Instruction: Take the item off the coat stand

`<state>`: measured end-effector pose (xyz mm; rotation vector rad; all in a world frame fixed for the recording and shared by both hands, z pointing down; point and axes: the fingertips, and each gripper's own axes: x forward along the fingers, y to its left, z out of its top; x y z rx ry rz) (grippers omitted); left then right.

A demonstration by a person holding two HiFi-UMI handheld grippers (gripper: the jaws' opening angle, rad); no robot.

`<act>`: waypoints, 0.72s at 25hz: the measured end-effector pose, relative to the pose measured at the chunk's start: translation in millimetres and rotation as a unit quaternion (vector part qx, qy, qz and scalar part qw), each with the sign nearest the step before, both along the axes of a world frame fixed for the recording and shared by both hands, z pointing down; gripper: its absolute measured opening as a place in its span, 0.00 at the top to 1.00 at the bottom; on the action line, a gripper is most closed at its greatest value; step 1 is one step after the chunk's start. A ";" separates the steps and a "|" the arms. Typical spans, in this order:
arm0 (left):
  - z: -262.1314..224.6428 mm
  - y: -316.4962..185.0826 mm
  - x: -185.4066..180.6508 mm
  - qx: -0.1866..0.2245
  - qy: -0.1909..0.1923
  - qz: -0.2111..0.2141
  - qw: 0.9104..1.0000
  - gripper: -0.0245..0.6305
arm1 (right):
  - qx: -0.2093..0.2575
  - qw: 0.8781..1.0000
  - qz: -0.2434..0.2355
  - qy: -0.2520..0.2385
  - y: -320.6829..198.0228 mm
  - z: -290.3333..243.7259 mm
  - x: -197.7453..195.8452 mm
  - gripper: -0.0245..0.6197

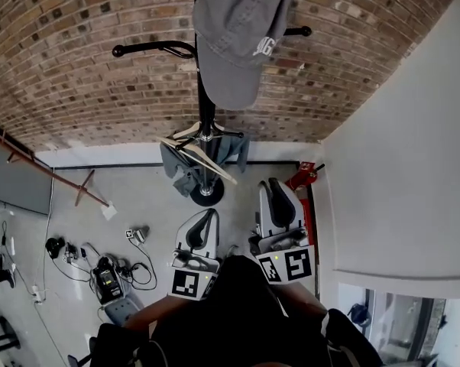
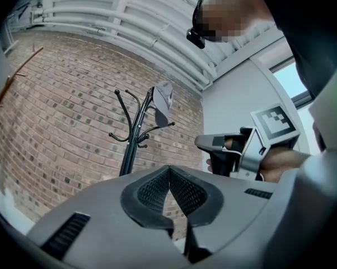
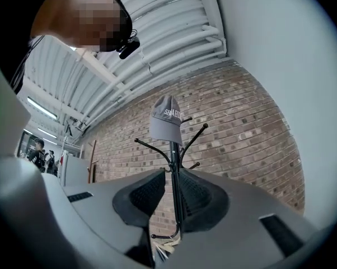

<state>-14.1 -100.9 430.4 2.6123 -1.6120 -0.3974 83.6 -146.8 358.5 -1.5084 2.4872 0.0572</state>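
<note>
A grey cap (image 1: 241, 29) hangs on top of the black coat stand (image 1: 206, 113), in front of the brick wall. Both grippers are held low and well short of it, pointing toward the stand. My left gripper (image 1: 208, 214) has its tips touching, with nothing between them; its own view shows the cap (image 2: 163, 102) far off on the stand (image 2: 130, 144). My right gripper (image 1: 274, 183) stands a little open with a narrow gap. In the right gripper view the stand's pole (image 3: 176, 172) shows through that gap in the distance, with the cap (image 3: 165, 119) above.
A white wall (image 1: 398, 151) runs close along the right. Wooden hangers (image 1: 203, 155) and a grey garment (image 1: 180, 170) hang low on the stand near its round base (image 1: 207, 193). Cables and devices (image 1: 108, 270) lie on the floor at left, and a red object (image 1: 302, 176) sits by the wall.
</note>
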 end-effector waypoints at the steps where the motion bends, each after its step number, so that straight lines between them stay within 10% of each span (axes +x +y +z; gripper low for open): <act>1: 0.5 -1.6 3.4 -0.001 0.000 -0.003 1.000 0.93 | 0.005 1.000 -0.011 -0.004 -4.7 -8.5 1.4 0.84; 18: -13.1 -37.8 20.9 0.012 0.006 -0.029 0.999 0.93 | 0.121 0.988 -0.098 -0.015 -72.5 -148.2 -5.5 0.68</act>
